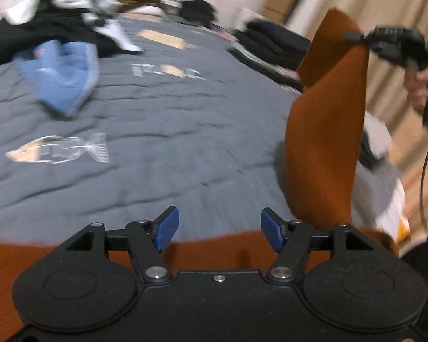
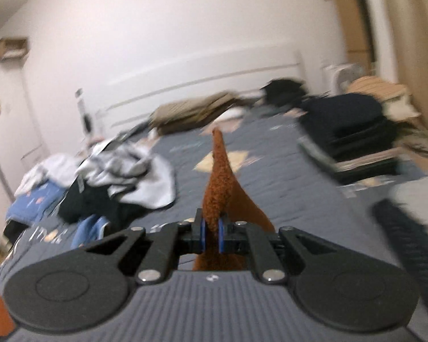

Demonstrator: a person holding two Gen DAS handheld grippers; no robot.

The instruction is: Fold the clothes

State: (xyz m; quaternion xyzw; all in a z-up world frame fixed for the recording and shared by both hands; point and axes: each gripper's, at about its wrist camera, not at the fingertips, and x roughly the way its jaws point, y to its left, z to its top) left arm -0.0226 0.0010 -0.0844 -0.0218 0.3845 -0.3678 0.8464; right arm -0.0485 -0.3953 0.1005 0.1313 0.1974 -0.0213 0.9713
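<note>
Pinching a corner of the rust-brown garment (image 2: 218, 182), the right gripper (image 2: 210, 235) is lifting it above the grey bedspread (image 1: 162, 131). Spread apart and gripping nothing, the left gripper (image 1: 219, 229) is hovering over the garment's lower edge.

Grey bedspread (image 1: 162, 131), white wall (image 2: 157, 28)

Motion blur and cut edges hide much around the grey quilted bedspread (image 1: 157, 131).

At the bedspread's far edge, the loose heap of black, white and grey clothes (image 1: 62, 8) smears past telling garments apart. The rust-orange fleece garment (image 1: 328, 131) runs under the left wrist view's lower border, its full outline unseen. The stack of dark folded clothes (image 2: 353, 125) shows no countable layers.
</note>
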